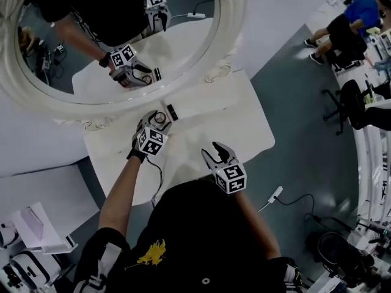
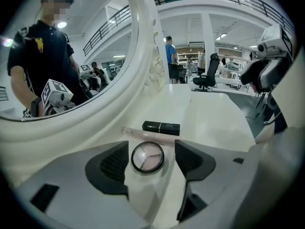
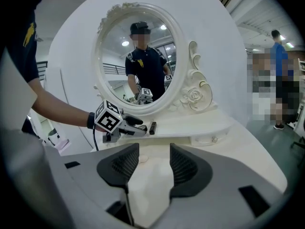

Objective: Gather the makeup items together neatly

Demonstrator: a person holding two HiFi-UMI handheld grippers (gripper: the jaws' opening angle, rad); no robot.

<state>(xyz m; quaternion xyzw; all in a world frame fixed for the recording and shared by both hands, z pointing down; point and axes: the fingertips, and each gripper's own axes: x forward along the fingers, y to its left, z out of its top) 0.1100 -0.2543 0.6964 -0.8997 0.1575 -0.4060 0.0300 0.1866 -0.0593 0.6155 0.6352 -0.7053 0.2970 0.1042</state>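
Observation:
A round compact (image 2: 147, 156) with a clear lid and pink powder lies on the raised shelf of the white vanity table (image 1: 244, 121), under the oval mirror (image 1: 79, 54). My left gripper (image 2: 151, 159) is open around it; the compact sits near the left pad, with a gap to the right pad (image 2: 190, 159). Just behind lie a black lipstick (image 2: 161, 127) and a thin pale pink tube (image 2: 138, 133). In the head view the left gripper (image 1: 157, 122) is at the compact (image 1: 160, 118), beside the lipstick (image 1: 172, 111). My right gripper (image 1: 214, 152) hovers open and empty over the tabletop's front.
A small pale lump (image 3: 143, 158) lies on the tabletop ahead of the right gripper (image 3: 153, 163). The mirror's carved frame (image 3: 195, 94) rises behind the shelf. A cable with a white plug (image 1: 275, 194) lies on the floor at the right. A person (image 1: 351, 23) sits far right.

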